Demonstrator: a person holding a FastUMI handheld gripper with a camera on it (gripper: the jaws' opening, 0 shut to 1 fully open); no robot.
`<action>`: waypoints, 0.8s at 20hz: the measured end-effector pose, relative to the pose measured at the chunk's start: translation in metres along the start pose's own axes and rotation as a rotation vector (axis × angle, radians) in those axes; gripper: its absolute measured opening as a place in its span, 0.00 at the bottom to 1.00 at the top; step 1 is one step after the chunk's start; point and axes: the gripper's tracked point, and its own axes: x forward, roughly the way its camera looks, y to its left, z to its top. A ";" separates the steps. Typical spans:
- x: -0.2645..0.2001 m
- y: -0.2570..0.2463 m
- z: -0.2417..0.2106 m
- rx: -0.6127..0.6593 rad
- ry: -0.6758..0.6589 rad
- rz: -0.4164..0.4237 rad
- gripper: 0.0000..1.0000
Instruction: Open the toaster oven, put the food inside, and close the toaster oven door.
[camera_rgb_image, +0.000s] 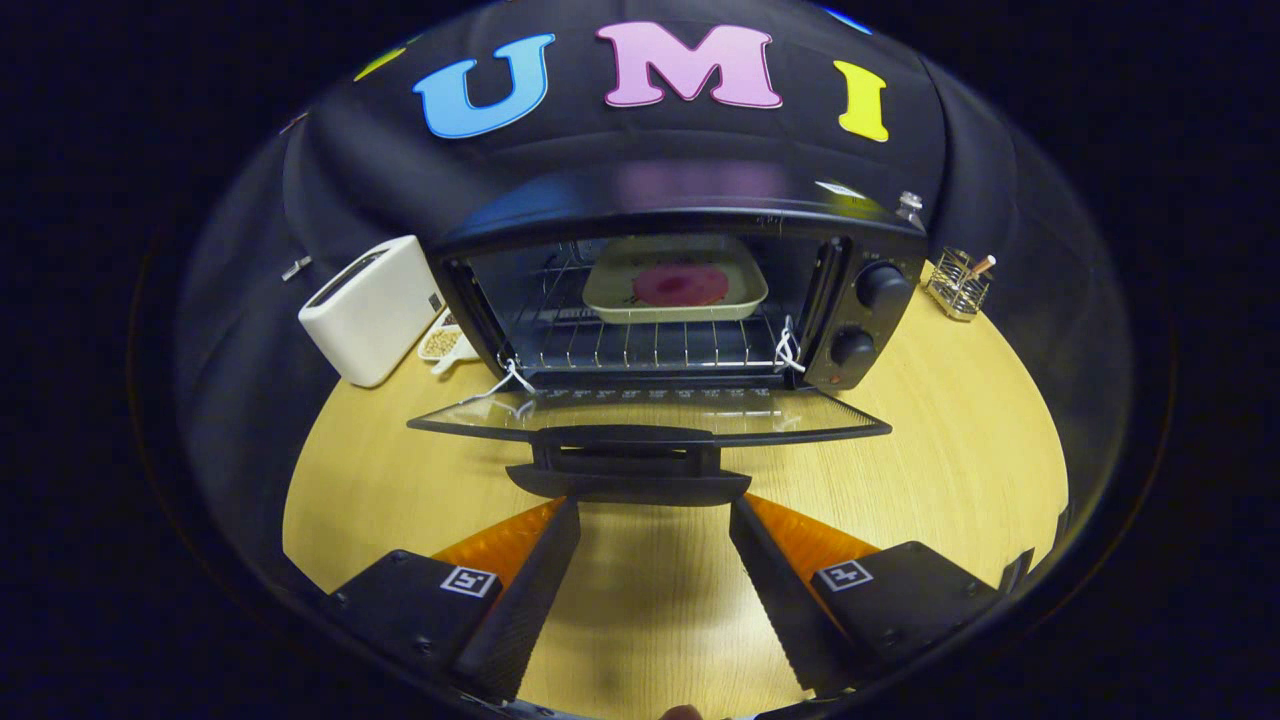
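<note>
— Fingers first: what was the gripper (650, 505) doing?

— Both fingers were spread wide apart with bare table (650, 600) between them, holding nothing. Their tips sat just short of the door handle (628, 470); whether they touched its underside could not be told.

— And the toaster oven (680, 290)?

— One oven, straight ahead of the fingers, its mouth facing the gripper and its long axis running crosswise. The glass door (650, 415) was dropped fully open, lying nearly flat toward the fingers, handle at the near edge.

— Where was the food?

— Already inside: one pale tray (675, 280) stood on the wire rack (640, 345), toward the back of the chamber, carrying one round reddish piece of food (680, 285). Tray's long side ran crosswise too.

— Anything else counted?

— Two knobs (880, 285) stacked on the oven's right panel. One white toaster (370, 310) stood left of the oven, with a small dish (445, 345) between them. One wire holder (958, 283) stood well to the right, beyond the oven.
</note>
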 end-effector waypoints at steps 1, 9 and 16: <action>-0.003 0.001 0.009 0.008 -0.021 0.004 1.00; -0.030 -0.006 0.106 -0.044 -0.238 -0.012 1.00; -0.095 -0.024 0.162 -0.042 -0.398 0.034 1.00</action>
